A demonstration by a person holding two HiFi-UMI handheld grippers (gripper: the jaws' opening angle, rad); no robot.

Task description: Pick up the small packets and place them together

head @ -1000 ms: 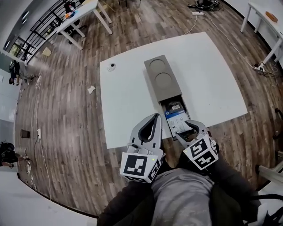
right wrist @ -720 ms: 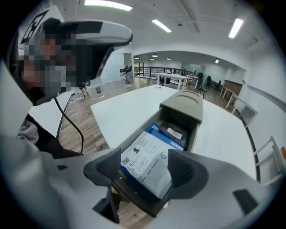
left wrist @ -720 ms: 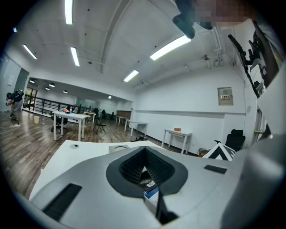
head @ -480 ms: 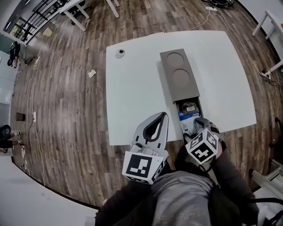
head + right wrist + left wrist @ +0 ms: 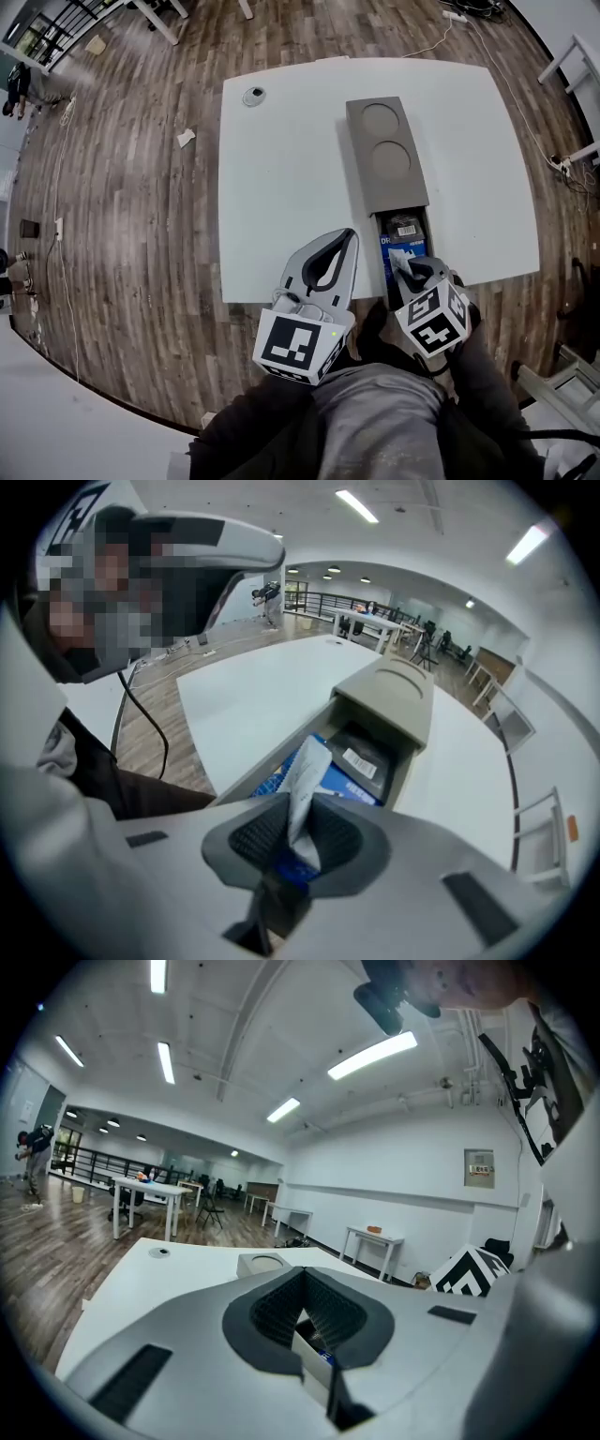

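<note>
Right claw (image 5: 300, 803), lower right of the head view (image 5: 410, 272): tilted steeply down, jaws just now closing and pinched on a small white packet (image 5: 307, 771), whose crumpled free end stands up beyond the pads; in the head view the packet (image 5: 401, 258) shows just past the claw tips. Marker cube (image 5: 431, 319) sits on the claw body, at the bottom right. Directly beneath the held packet: an open tray (image 5: 424, 225) at the near end of a grey box (image 5: 384, 155), holding a blue printed pack (image 5: 352, 782) lying flat and, further in, a dark packet (image 5: 361, 759) with a white barcode label. The grey box is long, with two round recesses in its top, and lies right of centre on the white counter (image 5: 281, 169). Left claw (image 5: 347, 239), lower centre of the head view: tips together, nothing between the pads in its own view (image 5: 302, 1274), pointing nearly level across the near edge of the counter, just left of the tray and apart from it. Small round object (image 5: 253, 95) at the upper left corner of the counter. Wood floor (image 5: 122, 187) all round, with a scrap of paper (image 5: 187, 138) left of the counter.
</note>
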